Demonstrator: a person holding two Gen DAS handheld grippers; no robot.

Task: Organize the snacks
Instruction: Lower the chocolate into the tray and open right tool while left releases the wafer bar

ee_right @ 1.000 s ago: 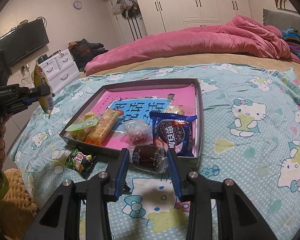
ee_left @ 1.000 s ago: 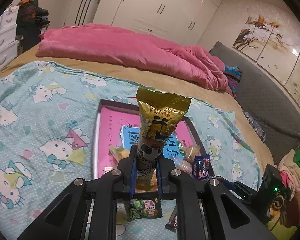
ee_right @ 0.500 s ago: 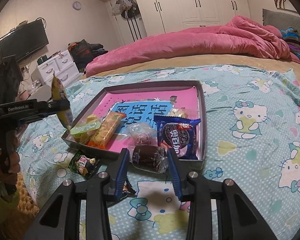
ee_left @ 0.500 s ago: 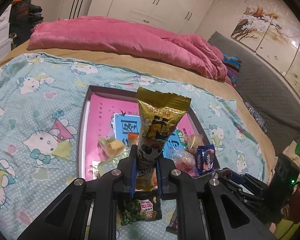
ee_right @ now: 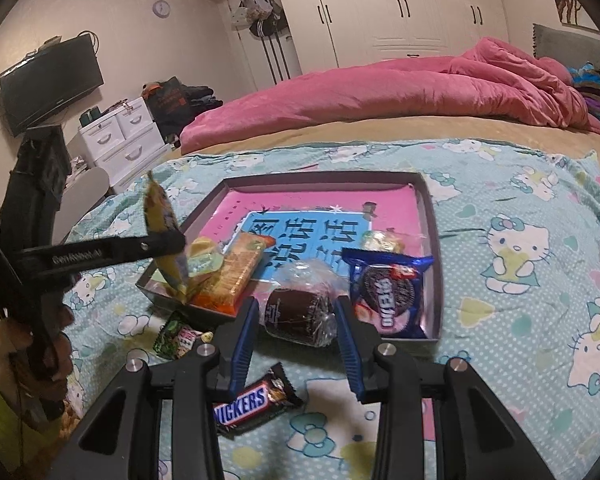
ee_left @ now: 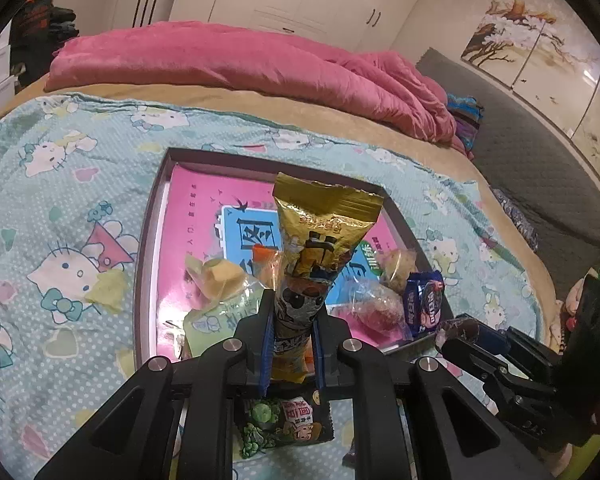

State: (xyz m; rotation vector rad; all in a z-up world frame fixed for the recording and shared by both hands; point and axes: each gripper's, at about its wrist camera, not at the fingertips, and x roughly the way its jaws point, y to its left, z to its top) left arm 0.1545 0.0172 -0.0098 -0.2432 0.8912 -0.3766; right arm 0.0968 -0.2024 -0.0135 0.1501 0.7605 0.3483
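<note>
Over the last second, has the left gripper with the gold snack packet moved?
Yes. In the right wrist view the left gripper carried the gold packet rightward, from off the box's left side to over its near-left corner.

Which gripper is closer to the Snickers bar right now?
Right. The right gripper hovers just above the Snickers bar, clamping a wrapped chocolate cake. The left gripper is farther left, over the tray's corner.

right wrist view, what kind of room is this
Most likely a home bedroom: a rumpled pink quilt lies on a bed, tall white wardrobe doors line the wall, and a black wall-mounted television hangs beside them.
</note>
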